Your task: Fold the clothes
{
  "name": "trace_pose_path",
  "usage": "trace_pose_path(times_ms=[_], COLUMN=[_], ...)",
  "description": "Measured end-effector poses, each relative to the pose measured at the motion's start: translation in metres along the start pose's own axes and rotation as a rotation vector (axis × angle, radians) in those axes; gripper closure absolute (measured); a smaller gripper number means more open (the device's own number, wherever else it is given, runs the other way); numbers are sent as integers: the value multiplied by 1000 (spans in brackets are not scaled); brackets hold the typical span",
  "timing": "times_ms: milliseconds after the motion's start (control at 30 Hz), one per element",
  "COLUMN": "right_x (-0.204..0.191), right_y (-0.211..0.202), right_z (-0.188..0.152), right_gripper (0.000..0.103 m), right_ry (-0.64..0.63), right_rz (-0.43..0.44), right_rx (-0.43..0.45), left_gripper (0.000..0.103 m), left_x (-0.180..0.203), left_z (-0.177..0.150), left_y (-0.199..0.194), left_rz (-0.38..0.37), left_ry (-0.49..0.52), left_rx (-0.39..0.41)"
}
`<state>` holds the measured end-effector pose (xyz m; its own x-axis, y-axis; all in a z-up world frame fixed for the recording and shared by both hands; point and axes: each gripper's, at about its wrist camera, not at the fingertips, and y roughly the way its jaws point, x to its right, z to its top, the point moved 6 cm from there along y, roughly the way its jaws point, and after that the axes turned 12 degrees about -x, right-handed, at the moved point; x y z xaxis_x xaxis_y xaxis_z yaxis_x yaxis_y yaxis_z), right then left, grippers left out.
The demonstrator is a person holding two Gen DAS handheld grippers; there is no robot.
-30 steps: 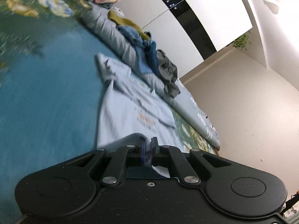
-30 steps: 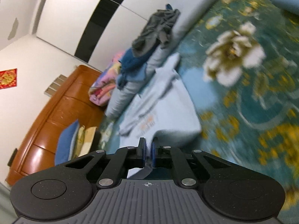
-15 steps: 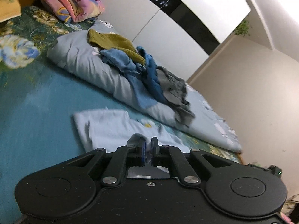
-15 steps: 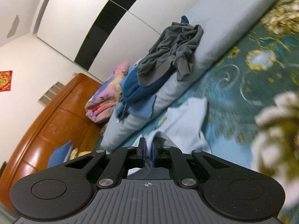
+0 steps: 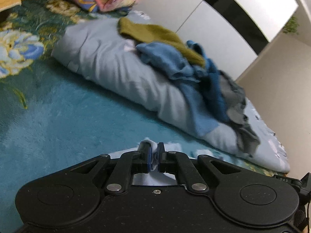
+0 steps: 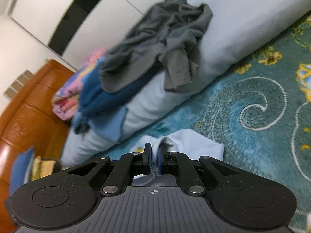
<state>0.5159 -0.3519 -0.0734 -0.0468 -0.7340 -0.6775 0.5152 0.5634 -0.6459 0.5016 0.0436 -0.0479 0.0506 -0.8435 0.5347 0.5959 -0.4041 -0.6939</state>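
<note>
**Both tongs carry a pale shirt edge across the bed**

The teal floral bedspread (image 5: 58, 120) fills the view; a rolled grey-blue quilt (image 5: 120, 73) with unfolded clothes (image 6: 155, 38) lies toward 12 o'clock. The pale blue T-shirt (image 6: 194, 141) sits at 6 o'clock, pinched by the left tongs (image 5: 153, 155) and right tongs (image 6: 154, 155), both clenched on fabric. Keep both corners level and taut, then lay them down edge on edge. No writing is legible.
</note>
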Motion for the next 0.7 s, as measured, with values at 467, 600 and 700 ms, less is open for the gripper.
trace_pose_path(times_ms=[467,600,700], right_x=[-12,13,31], right_y=[-35,-65,-76], right_z=[1,-36,-75], right_gripper=[56,53,52], right_ry=[-134,-138,-129], right_rz=[-40,-57,-56], right_rx=[69,53,5], left_gripper=[45,44,44], left_x=[-16,-25,-32], left_z=[-7,-59,-105], left_y=[-59,-75,-83], left_rz=[-96,-58,-29], left_ry=[-51,-31,-63], left_rx=[90,-3,-68])
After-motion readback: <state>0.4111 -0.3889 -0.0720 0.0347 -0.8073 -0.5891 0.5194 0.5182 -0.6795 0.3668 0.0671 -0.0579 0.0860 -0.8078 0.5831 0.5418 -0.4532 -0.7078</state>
